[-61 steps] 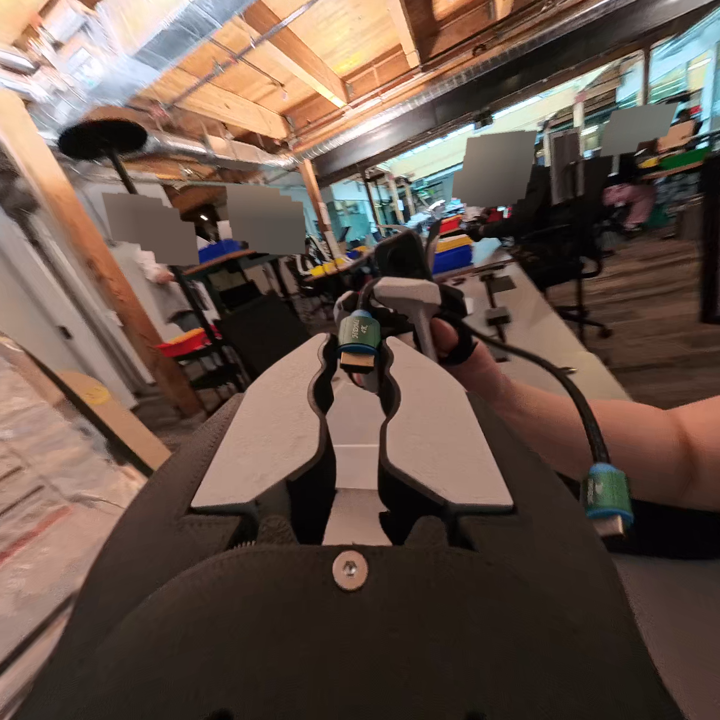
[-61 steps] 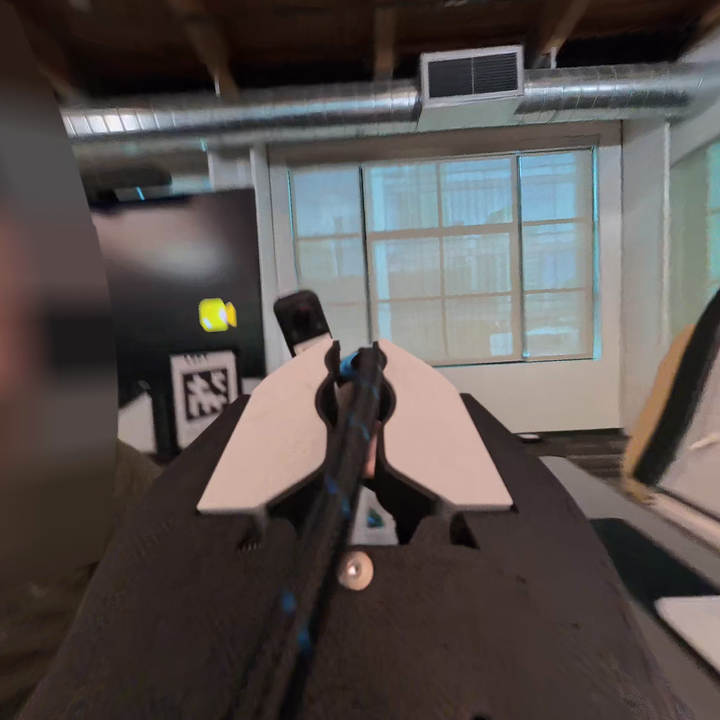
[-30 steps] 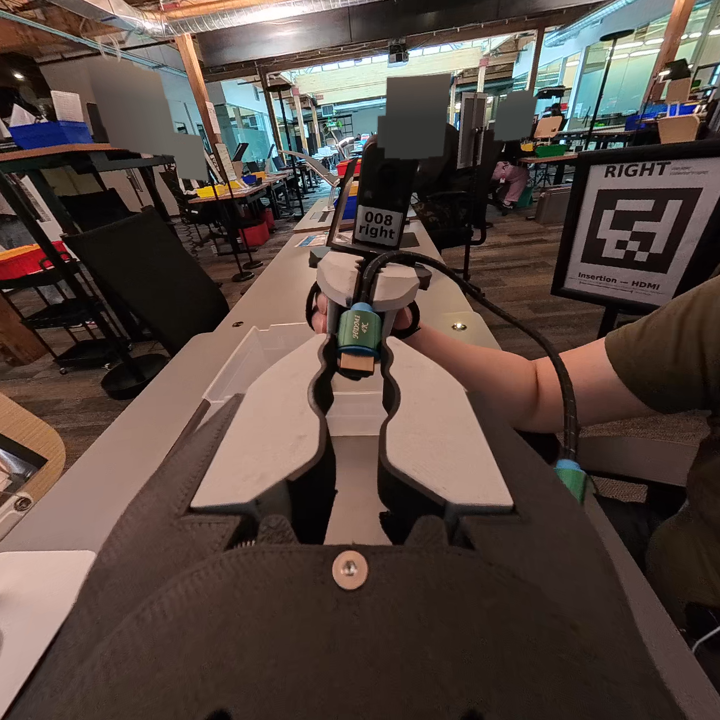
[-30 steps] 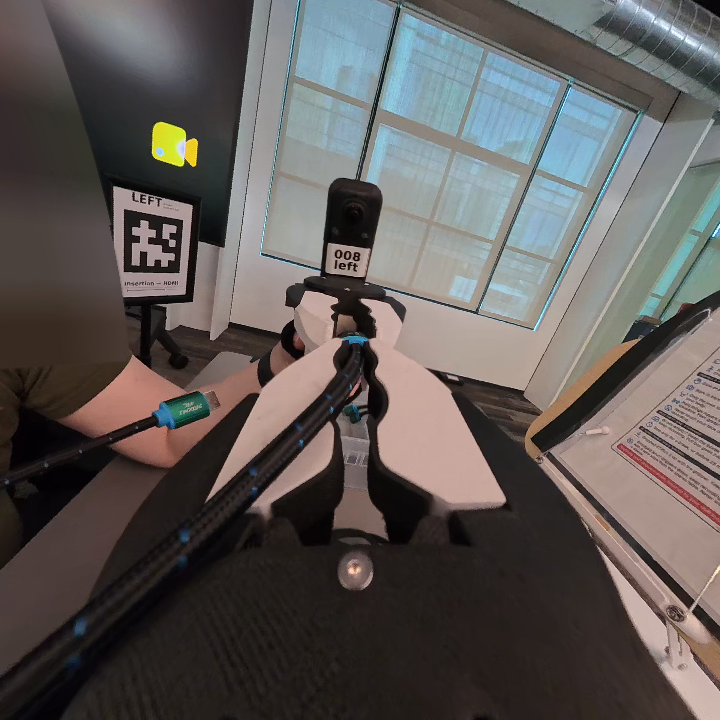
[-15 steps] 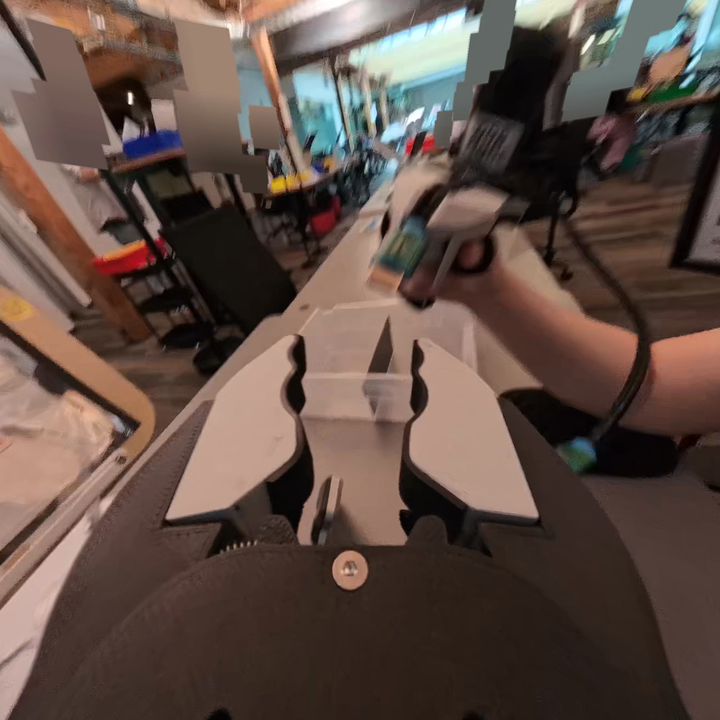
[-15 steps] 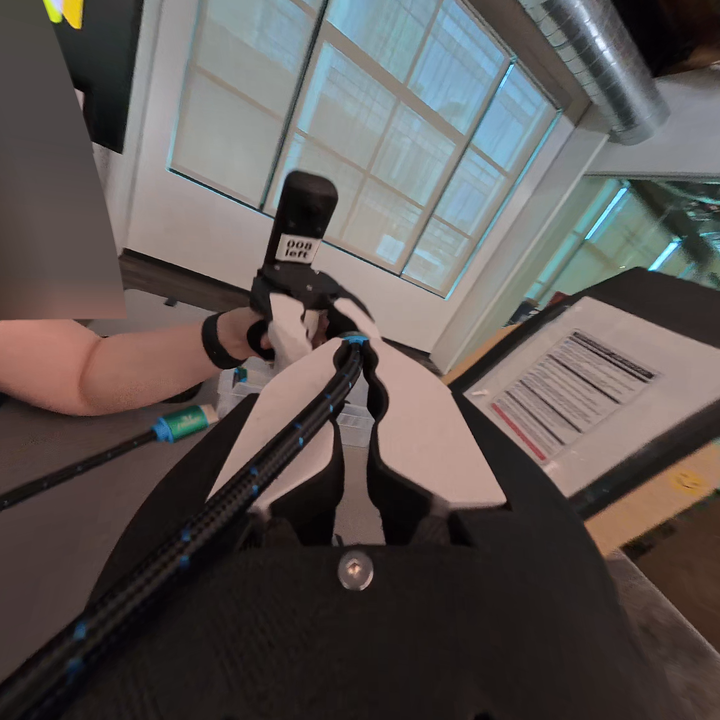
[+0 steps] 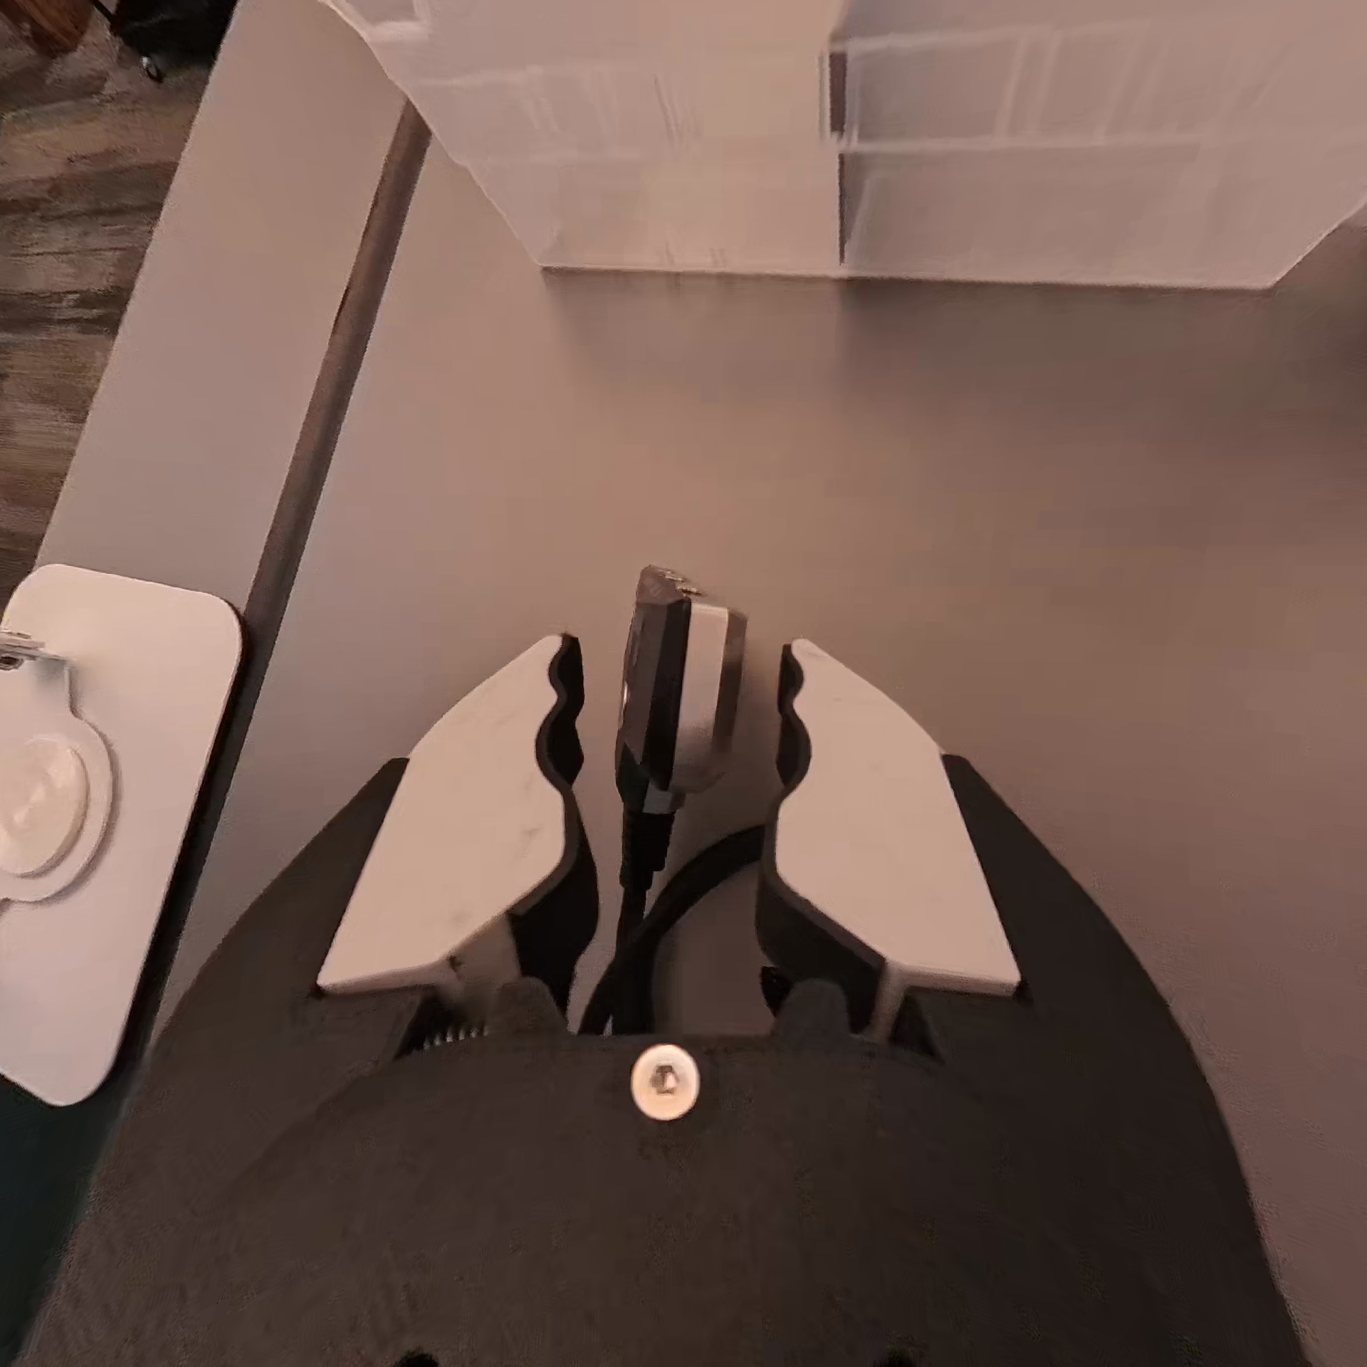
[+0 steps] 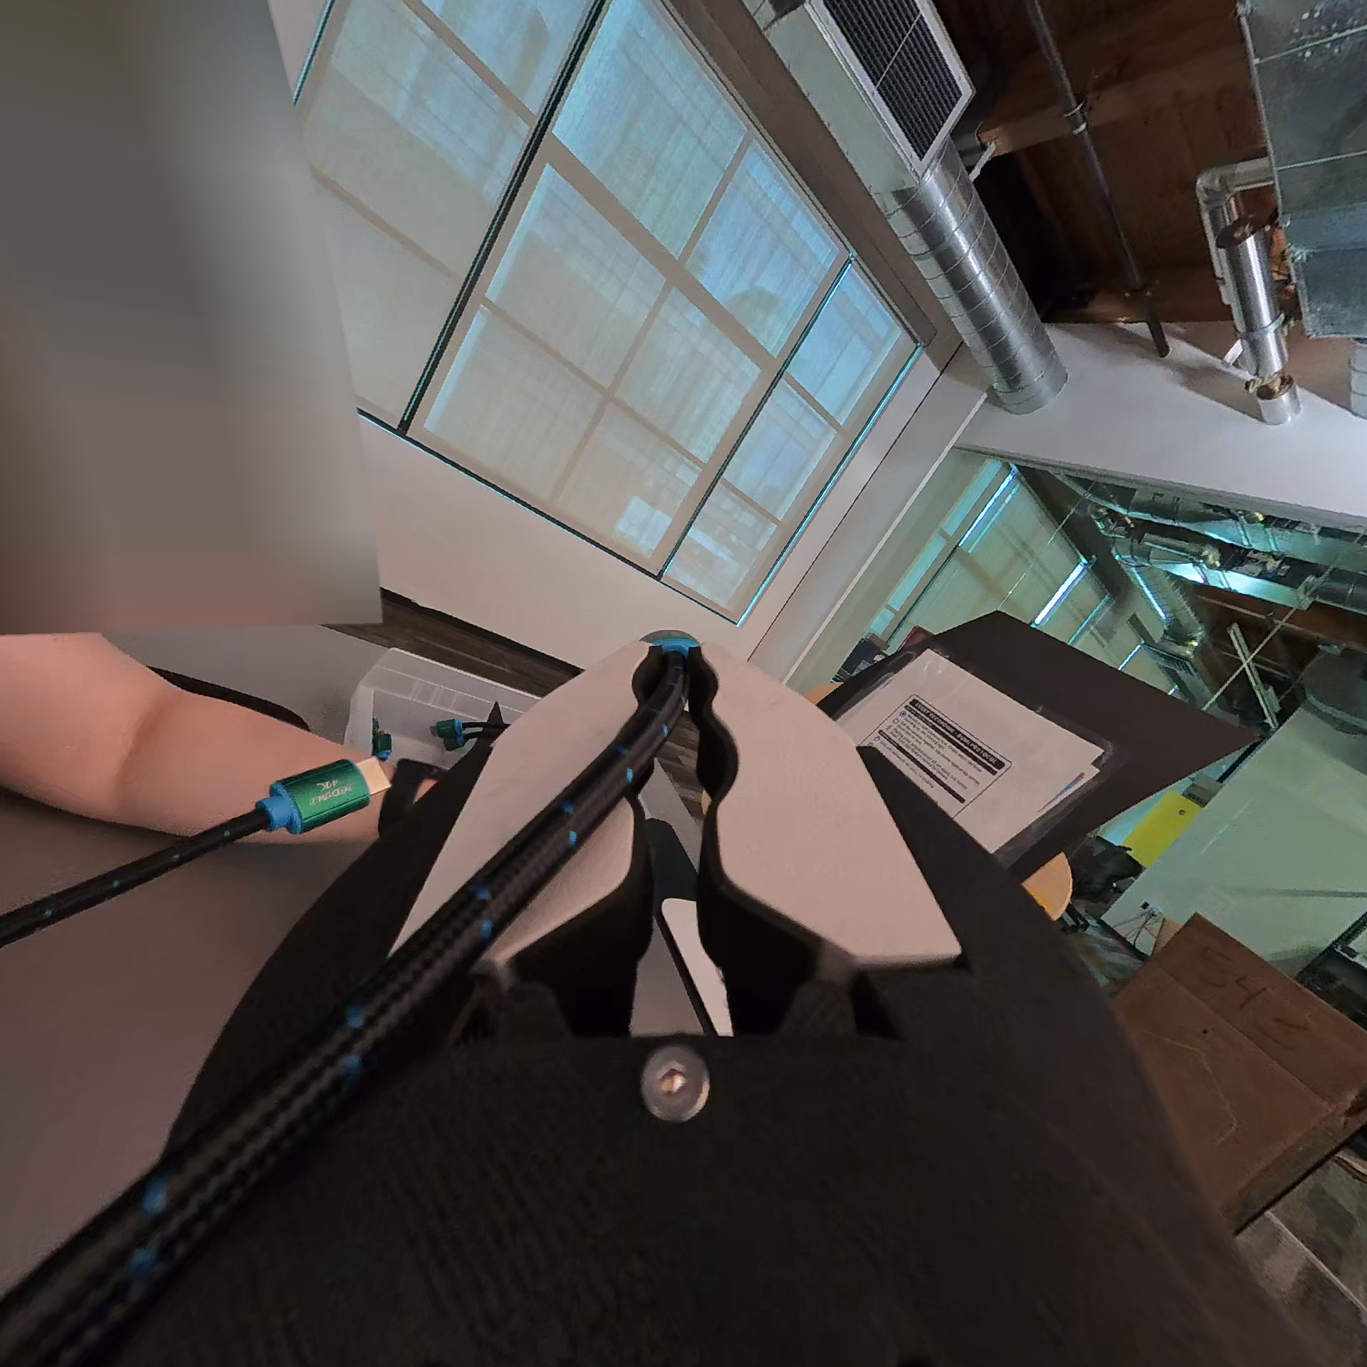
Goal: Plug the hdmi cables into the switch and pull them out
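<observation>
Left wrist view: left gripper (image 7: pixel 679 666), aimed across the room half a second ago, now points down at the grey table (image 7: pixel 962 444), jaws spread around the switch (image 7: pixel 677 710) lying between them untouched, so grasping it looks next. Right wrist view: right gripper (image 8: pixel 669 655) stays pinched on the hdmi cable (image 8: pixel 562 821), its free green plug (image 8: pixel 322 793) dangling left; camera tilted further toward the ceiling.

The left wrist view was dim and warm-tinted, with motion blur smearing the clear plastic bin (image 7: pixel 666 133) and the table (image 7: pixel 962 458) edges. The right wrist view was sharp and bright, daylit through the large window (image 8: pixel 629 311). Wide-angle distortion curved its frame lines. A mosaic patch covered the upper left.
</observation>
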`<state>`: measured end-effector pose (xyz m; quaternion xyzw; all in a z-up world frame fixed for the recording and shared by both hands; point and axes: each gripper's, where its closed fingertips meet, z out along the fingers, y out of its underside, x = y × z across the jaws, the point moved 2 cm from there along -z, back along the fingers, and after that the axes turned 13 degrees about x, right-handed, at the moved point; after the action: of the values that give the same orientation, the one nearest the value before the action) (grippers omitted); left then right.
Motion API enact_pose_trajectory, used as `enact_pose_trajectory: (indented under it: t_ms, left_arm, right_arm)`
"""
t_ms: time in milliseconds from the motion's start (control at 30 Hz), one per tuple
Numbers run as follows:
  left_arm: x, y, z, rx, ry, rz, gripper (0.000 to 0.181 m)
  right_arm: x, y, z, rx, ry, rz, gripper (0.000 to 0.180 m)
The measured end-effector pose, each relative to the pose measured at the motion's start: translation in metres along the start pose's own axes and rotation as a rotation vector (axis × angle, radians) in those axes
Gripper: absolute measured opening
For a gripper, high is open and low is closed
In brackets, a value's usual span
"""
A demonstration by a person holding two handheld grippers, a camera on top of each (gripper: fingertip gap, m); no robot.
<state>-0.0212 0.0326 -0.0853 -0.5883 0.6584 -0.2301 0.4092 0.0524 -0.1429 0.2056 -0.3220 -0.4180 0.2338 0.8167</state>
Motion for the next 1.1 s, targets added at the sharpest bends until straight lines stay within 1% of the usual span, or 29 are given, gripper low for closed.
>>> enact_pose_trajectory:
  t_ms: [100, 167, 233, 267, 333, 400, 567, 667, 800, 867, 967, 1100]
  left_arm:
    - [-0.003, 0.018, 0.011, -0.064, -0.026, 0.028, 0.041]
    - [-0.003, 0.022, 0.018, -0.052, -0.023, 0.021, 0.037]
    - [-0.007, 0.02, 0.021, -0.003, -0.047, 0.032, 0.026]
    - [-0.008, 0.019, 0.021, 0.006, -0.05, 0.052, 0.024]
    - [-0.014, 0.019, 0.018, 0.004, -0.088, 0.115, 0.022]
    - [-0.021, 0.01, 0.01, 0.041, -0.142, 0.164, 0.022]
    - [-0.037, -0.039, -0.028, 0.265, -0.297, 0.231, 0.022]
    - [-0.048, -0.064, -0.062, 0.388, -0.442, 0.306, 0.022]
    - [-0.049, -0.096, -0.108, 0.506, -0.595, 0.42, 0.022]
    - [-0.046, -0.11, -0.129, 0.554, -0.668, 0.492, 0.022]
    - [-0.039, -0.126, -0.155, 0.582, -0.781, 0.609, 0.022]
    - [-0.03, -0.139, -0.175, 0.594, -0.863, 0.702, 0.021]
  right_arm:
    - [-0.001, -0.002, -0.001, 0.011, -0.008, -0.005, 0.008]
    - [-0.001, -0.002, -0.002, 0.013, -0.014, -0.001, 0.007]
    - [0.0, 0.0, -0.004, 0.004, -0.01, -0.006, 0.007]
    - [0.001, 0.002, -0.005, -0.001, -0.006, -0.006, 0.007]
    - [0.004, 0.005, -0.006, -0.004, 0.002, 0.012, 0.007]
    - [0.009, 0.009, -0.008, -0.003, 0.015, 0.042, 0.007]
    - [0.014, 0.032, -0.003, -0.054, 0.016, 0.121, 0.007]
    - [0.013, 0.05, 0.005, -0.105, 0.007, 0.148, 0.007]
    - [0.012, 0.073, 0.016, -0.162, 0.01, 0.182, 0.007]
    - [0.014, 0.079, 0.022, -0.152, 0.033, 0.221, 0.007]
    - [0.018, 0.086, 0.03, -0.137, 0.076, 0.28, 0.007]
    - [0.017, 0.092, 0.039, -0.111, 0.1, 0.352, 0.007]
